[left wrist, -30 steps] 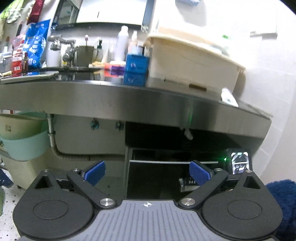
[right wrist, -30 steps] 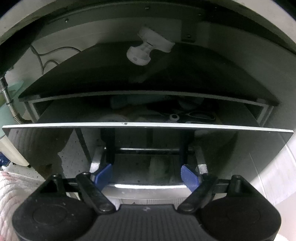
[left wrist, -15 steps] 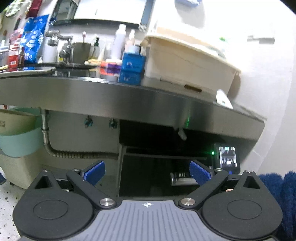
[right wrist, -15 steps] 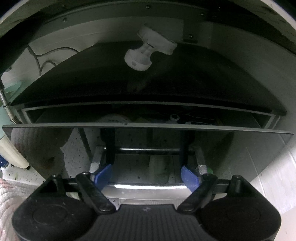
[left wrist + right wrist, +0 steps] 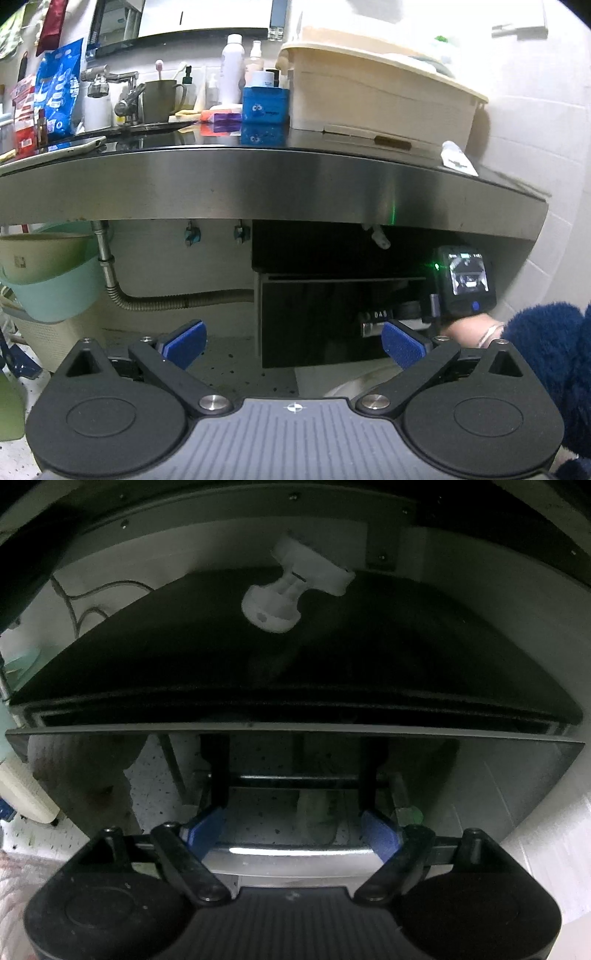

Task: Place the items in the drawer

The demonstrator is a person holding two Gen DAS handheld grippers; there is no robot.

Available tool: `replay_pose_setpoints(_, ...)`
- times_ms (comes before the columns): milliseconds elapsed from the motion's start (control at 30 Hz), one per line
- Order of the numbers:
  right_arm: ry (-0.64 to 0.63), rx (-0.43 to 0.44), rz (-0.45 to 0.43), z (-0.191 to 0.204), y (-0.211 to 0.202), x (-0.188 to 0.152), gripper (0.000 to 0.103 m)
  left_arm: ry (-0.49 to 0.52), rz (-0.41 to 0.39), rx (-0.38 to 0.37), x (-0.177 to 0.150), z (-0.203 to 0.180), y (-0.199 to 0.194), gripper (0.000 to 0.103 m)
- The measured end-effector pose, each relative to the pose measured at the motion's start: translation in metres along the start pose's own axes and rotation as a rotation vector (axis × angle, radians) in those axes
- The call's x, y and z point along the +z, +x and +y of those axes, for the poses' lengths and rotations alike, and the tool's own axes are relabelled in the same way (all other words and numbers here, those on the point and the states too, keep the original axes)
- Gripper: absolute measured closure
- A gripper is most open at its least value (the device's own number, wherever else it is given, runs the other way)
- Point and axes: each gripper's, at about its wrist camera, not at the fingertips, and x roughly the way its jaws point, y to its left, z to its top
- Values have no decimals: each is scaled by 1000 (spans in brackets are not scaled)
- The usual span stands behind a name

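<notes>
The drawer (image 5: 295, 775) sits under the steel counter (image 5: 258, 177), toward its right end, with a glossy dark front that mirrors the floor and the claw before it. Only a thin dark slit shows along its top edge, so it looks nearly shut; nothing inside can be made out.

The right gripper (image 5: 293, 830) is up against the lower front, jaws apart, with the chrome bar handle (image 5: 295, 849) lying across between its blue pads (image 5: 201, 829) — whether they touch the bar or only bracket it, I cannot tell. The left gripper (image 5: 291, 343) hangs well back with jaws wide apart and nothing in them, looking at the counter and the other device (image 5: 465, 284) from the side.

The drawer should run stiffly on rails, rigid and fairly heavy — the slick front offers no purchase. The bar is the only sound place to take hold, near its middle, pushing or pulling square so it does not rack.
</notes>
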Motion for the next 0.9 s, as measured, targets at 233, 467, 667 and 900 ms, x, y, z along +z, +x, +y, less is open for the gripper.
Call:
replay_pose_setpoints(233, 5, -5, -13, 3, 5, 2, 21, 40, -31, 14, 0, -2, -4, 1)
replay_pose_setpoints(467, 7, 2, -20, 6, 8, 2, 12, 38, 13, -7, 1, -3, 4, 1)
replay_pose_setpoints(667, 20, -17, -40, 10, 12, 1, 8, 83, 51, 29, 2, -7, 12, 1)
replay_pose_setpoints(900, 26, -78, -30, 17, -3, 0, 8, 92, 100, 3, 4, -9, 23, 1)
